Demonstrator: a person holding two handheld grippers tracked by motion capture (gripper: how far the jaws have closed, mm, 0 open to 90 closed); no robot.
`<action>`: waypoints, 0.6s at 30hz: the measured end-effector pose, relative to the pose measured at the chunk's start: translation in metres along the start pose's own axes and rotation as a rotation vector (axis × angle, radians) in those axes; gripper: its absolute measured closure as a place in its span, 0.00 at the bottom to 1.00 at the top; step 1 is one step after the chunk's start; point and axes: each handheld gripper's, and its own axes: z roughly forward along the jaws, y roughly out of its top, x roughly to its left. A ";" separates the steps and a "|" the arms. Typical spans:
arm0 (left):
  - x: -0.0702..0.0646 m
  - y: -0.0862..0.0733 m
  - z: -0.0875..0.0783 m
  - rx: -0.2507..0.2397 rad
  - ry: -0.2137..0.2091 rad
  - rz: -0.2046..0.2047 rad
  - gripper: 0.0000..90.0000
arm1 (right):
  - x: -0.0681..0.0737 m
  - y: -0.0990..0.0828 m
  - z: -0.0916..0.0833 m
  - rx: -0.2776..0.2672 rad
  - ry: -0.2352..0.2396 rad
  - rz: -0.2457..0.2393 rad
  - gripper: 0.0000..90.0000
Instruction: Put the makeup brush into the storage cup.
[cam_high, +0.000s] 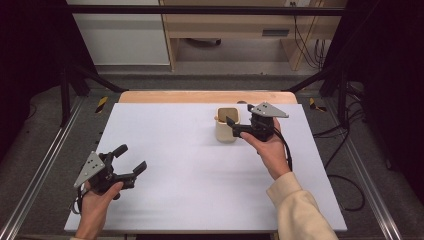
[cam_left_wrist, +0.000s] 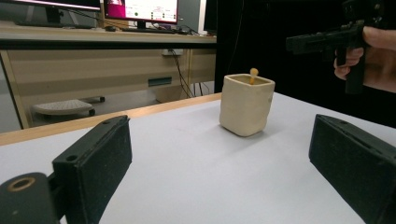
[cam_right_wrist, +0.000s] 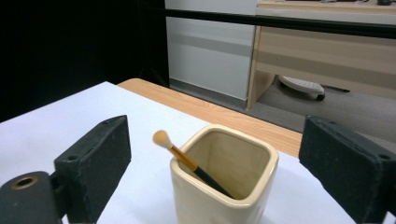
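A cream square ceramic cup (cam_high: 227, 125) stands on the white table top (cam_high: 190, 170) at the back right. A small brush (cam_right_wrist: 187, 161) with an orange-and-black handle and a tan tip leans inside the cup (cam_right_wrist: 224, 179), its tip past the rim. My right gripper (cam_high: 234, 127) hangs just beside and above the cup, held by a hand in a cream sleeve. In the right gripper view its jaws (cam_right_wrist: 219, 154) stand wide apart, open, touching neither cup nor brush. My left gripper (cam_high: 132, 158) rests near the front left, open, nothing between its jaws (cam_left_wrist: 224, 172).
A wooden strip (cam_high: 207, 96) borders the table's far edge. Black frame posts (cam_high: 65, 90) and metal rails (cam_high: 40, 165) flank the table. Beyond stand a wooden desk (cam_high: 240, 25) and cables (cam_high: 345, 130) on the floor at the right.
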 end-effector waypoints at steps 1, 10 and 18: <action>0.000 -0.001 0.000 0.000 0.001 -0.004 0.05 | 0.001 0.001 0.000 0.002 0.002 0.009 0.10; -0.001 -0.002 0.002 0.013 -0.007 0.005 0.03 | 0.003 0.005 -0.003 -0.004 -0.002 0.013 0.07; -0.001 -0.001 0.000 0.009 -0.004 0.006 0.02 | 0.004 0.007 -0.013 0.000 -0.010 0.007 0.07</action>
